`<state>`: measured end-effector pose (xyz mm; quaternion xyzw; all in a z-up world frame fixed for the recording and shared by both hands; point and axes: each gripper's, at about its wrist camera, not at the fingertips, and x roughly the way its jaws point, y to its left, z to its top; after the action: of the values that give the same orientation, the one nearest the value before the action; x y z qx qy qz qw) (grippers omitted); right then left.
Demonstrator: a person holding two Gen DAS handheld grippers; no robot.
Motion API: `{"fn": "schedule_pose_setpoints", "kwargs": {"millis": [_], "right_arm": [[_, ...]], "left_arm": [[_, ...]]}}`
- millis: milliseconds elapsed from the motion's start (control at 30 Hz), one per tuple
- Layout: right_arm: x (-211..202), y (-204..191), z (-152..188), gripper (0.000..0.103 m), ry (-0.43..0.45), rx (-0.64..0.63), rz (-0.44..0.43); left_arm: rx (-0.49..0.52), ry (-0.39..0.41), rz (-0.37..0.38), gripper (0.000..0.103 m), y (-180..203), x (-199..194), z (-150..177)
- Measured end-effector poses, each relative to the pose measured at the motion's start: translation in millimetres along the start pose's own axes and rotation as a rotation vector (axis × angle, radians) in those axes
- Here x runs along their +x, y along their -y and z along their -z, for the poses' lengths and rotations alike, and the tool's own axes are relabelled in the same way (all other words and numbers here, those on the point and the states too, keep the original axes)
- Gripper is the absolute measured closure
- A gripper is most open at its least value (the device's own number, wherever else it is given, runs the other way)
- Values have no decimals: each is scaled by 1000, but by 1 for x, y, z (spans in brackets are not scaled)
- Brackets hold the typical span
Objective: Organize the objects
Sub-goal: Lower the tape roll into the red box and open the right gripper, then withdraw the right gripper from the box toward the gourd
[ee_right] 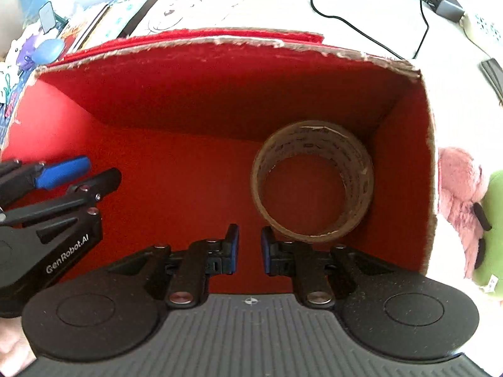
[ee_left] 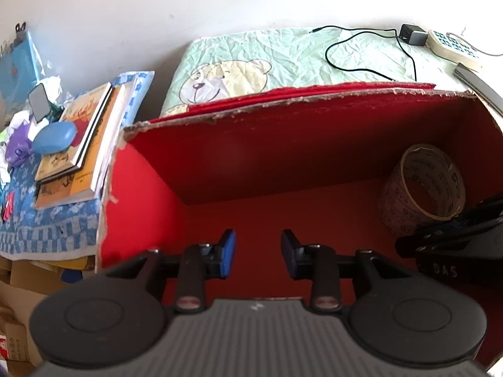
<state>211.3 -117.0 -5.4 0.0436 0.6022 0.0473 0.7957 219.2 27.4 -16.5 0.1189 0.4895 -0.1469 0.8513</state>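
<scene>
Two grippers are seen inside a red-lined cardboard box [ee_right: 188, 100] with torn edges. Lettered "GenRobot.AI", the left gripper [ee_left: 257, 253] is parted, nothing between its blue pads. Clenched on nothing, the right gripper [ee_right: 250, 248] is held beside a printed tape roll [ee_right: 314, 182] lying flat in the right corner.

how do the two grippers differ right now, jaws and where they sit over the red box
The left gripper has its jaws apart with a clear gap, so it is open; the right gripper has its jaws drawn closer together, shut. The left gripper hangs over bare floor of the red box, while the right gripper sits just beside the tape roll without gripping it. Both are empty, point down into the box and have blue pads.
</scene>
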Motion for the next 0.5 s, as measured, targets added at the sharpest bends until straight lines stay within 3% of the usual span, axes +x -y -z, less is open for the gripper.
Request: {"fn": "schedule_pose_setpoints", "kwargs": {"millis": [233,500], "right_arm": [[-18,6,-4,84,67,35,-51],[-43,25,-18,82,156,77,-74]], "left_arm": [[23,7,-10,58,2,1,-1],[40,30,-59,40,9,-12,0]]}}
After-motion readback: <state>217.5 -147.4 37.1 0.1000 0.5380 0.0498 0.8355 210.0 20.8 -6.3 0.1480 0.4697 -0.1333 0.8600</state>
